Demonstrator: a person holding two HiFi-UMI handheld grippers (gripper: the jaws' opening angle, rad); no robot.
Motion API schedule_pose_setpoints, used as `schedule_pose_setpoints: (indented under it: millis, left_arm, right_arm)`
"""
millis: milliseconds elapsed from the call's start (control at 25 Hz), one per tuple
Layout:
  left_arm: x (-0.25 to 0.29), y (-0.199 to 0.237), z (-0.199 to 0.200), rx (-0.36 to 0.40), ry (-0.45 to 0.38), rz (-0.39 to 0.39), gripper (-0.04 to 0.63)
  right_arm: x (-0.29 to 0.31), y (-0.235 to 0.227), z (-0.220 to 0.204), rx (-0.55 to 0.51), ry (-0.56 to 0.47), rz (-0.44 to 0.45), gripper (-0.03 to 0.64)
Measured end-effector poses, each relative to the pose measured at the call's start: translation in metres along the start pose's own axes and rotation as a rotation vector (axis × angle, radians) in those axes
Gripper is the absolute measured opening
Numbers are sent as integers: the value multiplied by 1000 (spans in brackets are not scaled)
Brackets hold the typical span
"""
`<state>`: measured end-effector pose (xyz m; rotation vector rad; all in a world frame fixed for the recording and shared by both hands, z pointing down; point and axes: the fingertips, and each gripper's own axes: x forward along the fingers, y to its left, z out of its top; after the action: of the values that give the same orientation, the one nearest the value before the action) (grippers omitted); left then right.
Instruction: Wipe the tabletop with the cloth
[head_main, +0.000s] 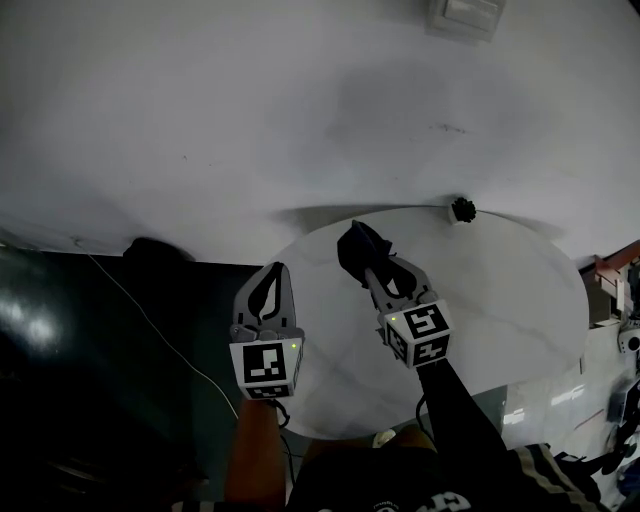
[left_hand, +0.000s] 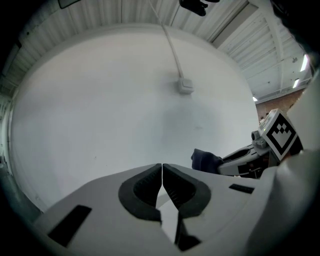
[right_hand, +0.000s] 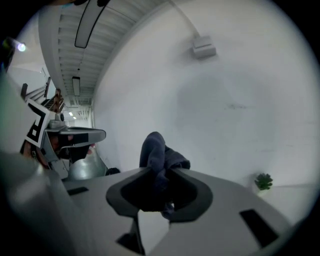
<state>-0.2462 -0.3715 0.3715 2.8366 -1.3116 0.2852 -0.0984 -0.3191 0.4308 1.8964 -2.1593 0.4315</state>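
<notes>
Nearest me, my left claw (head_main: 273, 272) hangs at the near left edge of the round white tabletop (head_main: 500, 300). Its two pads are pressed together with nothing between them (left_hand: 162, 165), so I'd leave it out of the way and clear of the wiping path. Just beyond and to its right, my right claw (head_main: 378, 272) is clamped on the dark cloth (head_main: 358, 245). The cloth is bunched into a lump that sticks up and forward past the tips (right_hand: 155, 150). It looks held over the left middle of the tabletop rather than pressed onto it, though I can't be sure of contact from above. To wipe well, I think I should tip this claw down so the loose lump meets the surface before the hard tips do. Then I'd press lightly and sweep in long overlapping passes. Because the wad is small, each stroke will cover little, and a grip this near the edge of the fabric could slip if I drag hard. Farther off, a small plant (head_main: 462, 210) sits at the far rim, and I'd slow down there so as not to knock it. Behind it rises the pale wall (head_main: 250, 110).
</notes>
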Motion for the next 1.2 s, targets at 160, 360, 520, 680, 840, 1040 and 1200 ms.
schedule_pose_setpoints:
  millis: [160,360,520,680,840,1040,1200]
  left_arm:
    - [17,24,-27,-10,12,17,8]
    - [30,52,-60,-28,49,39,6]
    - [34,69,-86,-54,85,62,3]
    - [38,77,-101,-59,111,69,3]
    - [40,73,-113,-68,132,54,3]
    - [45,58,-115,-64,136,32,2]
    - [55,37,-110,-55,140,9,2]
  right_arm:
    - [52,15,-21,14,58,21,97]
    - [109,35,-51,39,145,48,102]
    - [147,54,-77,50,214,67,106]
    - [175,65,-102,51,288,74,106]
    - [185,65,-126,73,369,61,104]
    - [187,44,-126,109,370,13,102]
    - [180,11,-125,148,367,-28,101]
